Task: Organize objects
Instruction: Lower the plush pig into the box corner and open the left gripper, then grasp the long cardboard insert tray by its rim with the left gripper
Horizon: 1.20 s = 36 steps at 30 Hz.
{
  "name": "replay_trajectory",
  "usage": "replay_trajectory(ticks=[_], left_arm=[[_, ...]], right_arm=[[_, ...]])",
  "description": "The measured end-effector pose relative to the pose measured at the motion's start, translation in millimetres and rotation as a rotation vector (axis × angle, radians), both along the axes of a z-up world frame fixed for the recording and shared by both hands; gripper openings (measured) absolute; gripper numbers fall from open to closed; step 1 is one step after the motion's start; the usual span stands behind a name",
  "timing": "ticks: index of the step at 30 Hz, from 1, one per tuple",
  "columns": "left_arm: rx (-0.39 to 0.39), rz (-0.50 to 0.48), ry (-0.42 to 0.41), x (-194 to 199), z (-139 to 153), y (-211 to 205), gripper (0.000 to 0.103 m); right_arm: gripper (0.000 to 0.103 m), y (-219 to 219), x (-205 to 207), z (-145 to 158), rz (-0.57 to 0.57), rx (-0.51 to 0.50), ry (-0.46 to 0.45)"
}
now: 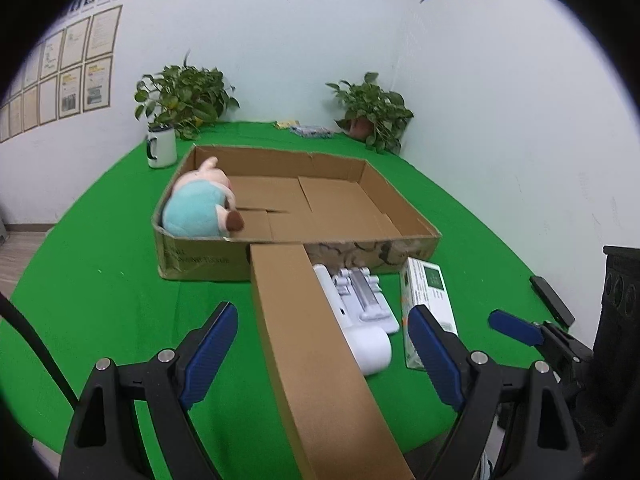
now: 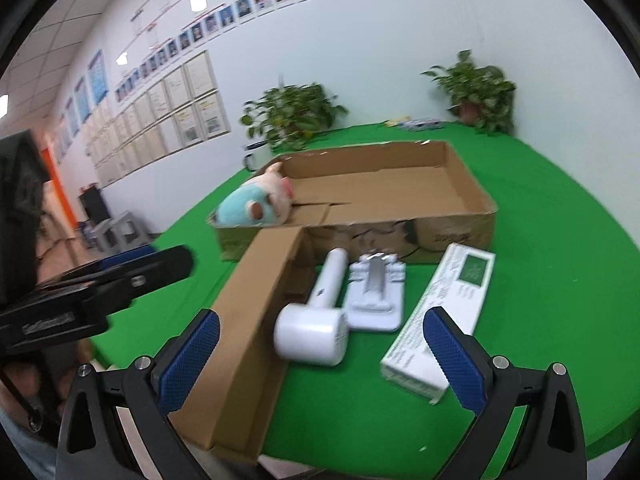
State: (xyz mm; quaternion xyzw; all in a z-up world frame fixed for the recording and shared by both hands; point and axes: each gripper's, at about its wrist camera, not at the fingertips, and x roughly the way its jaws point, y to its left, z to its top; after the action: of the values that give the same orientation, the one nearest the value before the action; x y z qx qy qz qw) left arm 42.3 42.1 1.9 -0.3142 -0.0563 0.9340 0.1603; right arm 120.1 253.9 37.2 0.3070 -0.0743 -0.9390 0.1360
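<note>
The left tongs (image 1: 322,354) stand wide open over the near end of a long brown carton (image 1: 316,356), gripping nothing; the carton runs between the blue pads without touching either and reaches away to butt against the front wall of a shallow open cardboard tray (image 1: 404,200). The right tongs (image 2: 322,354) also gape empty, low above the green tabletop (image 2: 560,280), with a white handheld appliance (image 2: 316,320) lying just ahead between the fingers. Just beside the appliance lies a flat white mount (image 2: 376,296), and to its right a white-and-green box (image 2: 436,324), all in front of the tray. Inside the tray, a pink plush pig in a blue top (image 1: 202,204) lies in the left near corner; the rest of the tray floor shows bare cardboard flaps. Beyond the tray, a white mug (image 1: 161,148) stands near a potted plant (image 1: 186,96), and a second potted plant (image 1: 374,114) sits in the far corner by the wall.
</note>
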Motion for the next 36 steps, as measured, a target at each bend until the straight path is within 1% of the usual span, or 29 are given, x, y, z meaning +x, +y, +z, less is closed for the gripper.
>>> replay_trajectory(ticks=[3,6,7,8,10,11,12,13,14,15,16,17,18,19,23,25,26,28,29,33,35,36], left_arm=[[-0.010,-0.037,-0.039,-2,-12,10,0.087],[-0.053,-0.054,-0.074,-6,-27,20,0.086],[-0.073,-0.053,-0.090,-8,-32,22,0.085],[-0.101,-0.047,-0.112,-11,-39,24,0.084],[-0.140,-0.032,-0.149,-14,-50,24,0.076],[-0.139,-0.033,-0.166,-16,-55,21,0.076],[-0.109,-0.044,-0.167,-16,-57,16,0.076],[-0.079,-0.045,-0.175,-16,-58,9,0.076],[-0.072,-0.043,-0.180,-16,-57,4,0.076],[-0.069,-0.036,-0.182,-16,-58,0,0.076],[-0.058,-0.030,-0.188,-16,-58,-5,0.076],[-0.053,-0.024,-0.195,-16,-58,-8,0.075],[-0.050,-0.012,-0.200,-14,-58,-12,0.076],[-0.039,-0.007,-0.202,-13,-59,-17,0.076],[-0.006,0.015,-0.223,-11,-61,-36,0.076],[0.012,0.035,-0.223,-9,-60,-47,0.075],[0.027,0.043,-0.218,-9,-60,-50,0.074],[0.074,0.049,-0.213,-8,-55,-61,0.063],[0.091,0.047,-0.214,-8,-53,-65,0.061],[0.118,0.048,-0.212,-9,-50,-76,0.060],[0.121,0.052,-0.207,-8,-48,-79,0.057],[0.121,0.055,-0.204,-8,-46,-82,0.054]], right_arm=[[0.102,-7,9,-14,0.130,-0.040,-0.031],[0.102,-24,17,-30,0.261,-0.087,-0.076],[0.102,-29,19,-34,0.286,-0.106,-0.084],[0.101,-36,19,-40,0.310,-0.128,-0.092],[0.095,-48,18,-49,0.332,-0.140,-0.102],[0.089,-55,16,-53,0.333,-0.123,-0.104],[0.088,-61,14,-57,0.341,-0.108,-0.110],[0.086,-63,13,-59,0.353,-0.120,-0.108],[0.080,-65,13,-60,0.366,-0.132,-0.107],[0.069,-68,12,-60,0.386,-0.140,-0.101],[0.062,-71,12,-59,0.400,-0.138,-0.091],[0.043,-75,12,-57,0.403,-0.116,-0.074],[0.037,-81,12,-56,0.394,-0.074,-0.063],[0.037,-85,11,-57,0.406,-0.067,-0.058],[0.038,-87,-1,-59,0.416,-0.108,-0.079],[0.042,-85,-6,-59,0.410,-0.133,-0.088],[0.043,-85,-9,-60,0.402,-0.141,-0.098],[0.043,-83,-15,-65,0.385,-0.152,-0.119],[0.043,-82,-19,-69,0.375,-0.160,-0.137],[0.043,-81,-34,-84,0.323,-0.182,-0.214],[0.043,-81,-43,-91,0.300,-0.208,-0.254],[0.043,-81,-48,-93,0.286,-0.217,-0.270]])
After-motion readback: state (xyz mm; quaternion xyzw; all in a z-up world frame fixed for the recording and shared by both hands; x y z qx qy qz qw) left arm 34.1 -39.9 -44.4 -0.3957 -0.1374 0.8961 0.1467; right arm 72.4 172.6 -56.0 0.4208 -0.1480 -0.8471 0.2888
